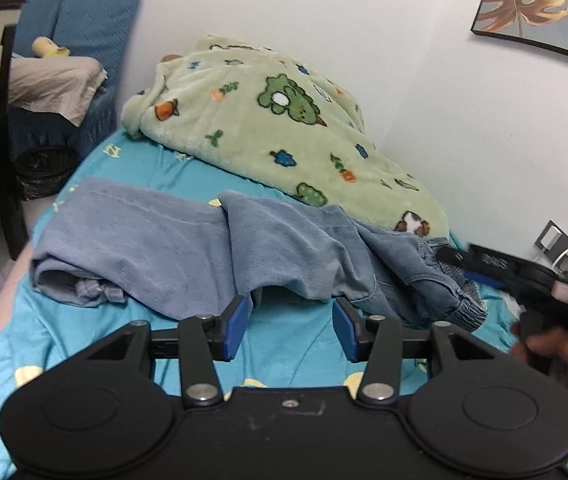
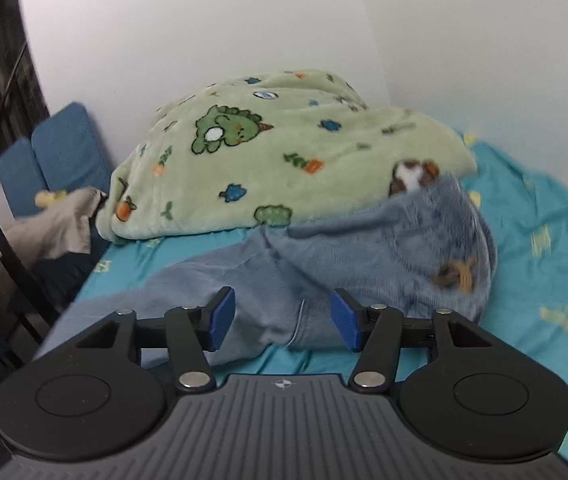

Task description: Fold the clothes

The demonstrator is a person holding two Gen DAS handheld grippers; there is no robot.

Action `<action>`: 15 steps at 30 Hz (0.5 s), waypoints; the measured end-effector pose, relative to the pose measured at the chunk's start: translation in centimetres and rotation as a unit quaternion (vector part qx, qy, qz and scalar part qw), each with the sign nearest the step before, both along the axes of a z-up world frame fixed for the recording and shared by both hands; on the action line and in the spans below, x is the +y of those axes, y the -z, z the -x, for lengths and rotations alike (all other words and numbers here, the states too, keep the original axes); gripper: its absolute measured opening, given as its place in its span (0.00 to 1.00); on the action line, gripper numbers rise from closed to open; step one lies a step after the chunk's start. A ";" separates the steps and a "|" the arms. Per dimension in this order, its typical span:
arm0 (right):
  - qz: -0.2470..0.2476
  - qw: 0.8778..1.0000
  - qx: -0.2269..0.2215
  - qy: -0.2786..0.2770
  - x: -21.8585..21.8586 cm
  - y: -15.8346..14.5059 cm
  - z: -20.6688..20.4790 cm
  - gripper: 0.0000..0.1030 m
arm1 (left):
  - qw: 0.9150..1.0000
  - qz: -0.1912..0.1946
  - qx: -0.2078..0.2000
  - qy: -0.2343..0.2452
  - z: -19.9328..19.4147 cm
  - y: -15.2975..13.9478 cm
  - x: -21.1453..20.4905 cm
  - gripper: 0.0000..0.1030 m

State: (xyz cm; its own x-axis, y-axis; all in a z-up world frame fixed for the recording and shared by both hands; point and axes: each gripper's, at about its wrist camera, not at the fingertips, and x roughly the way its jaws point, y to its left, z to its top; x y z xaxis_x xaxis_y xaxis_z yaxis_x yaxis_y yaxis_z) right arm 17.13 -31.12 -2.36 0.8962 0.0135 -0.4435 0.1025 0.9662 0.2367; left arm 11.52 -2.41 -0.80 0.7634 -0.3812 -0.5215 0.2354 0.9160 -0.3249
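One pair of blue jeans [image 1: 187,252] lies crumpled across the turquoise bed sheet [image 1: 284,344], legs toward the bed's left edge, waistband bunched to the right against one green cartoon-print blanket [image 1: 275,120] heaped by the wall. I hold my left gripper [image 1: 291,328] with jaws wide and empty, just short of a trouser-leg hem. My right gripper [image 2: 281,322] also stands wide, holding nothing, its pads either side of a denim fold. Bare sheet lies open in front of both grippers. One blue chair [image 1: 83,24] stands beyond the bed's far corner.
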 end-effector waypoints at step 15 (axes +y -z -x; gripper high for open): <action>0.178 0.980 0.007 -0.087 -0.3 4.8 -7.3 0.84 | 0.997 0.000 0.050 -0.057 -3.0 4.2 2.2 0.48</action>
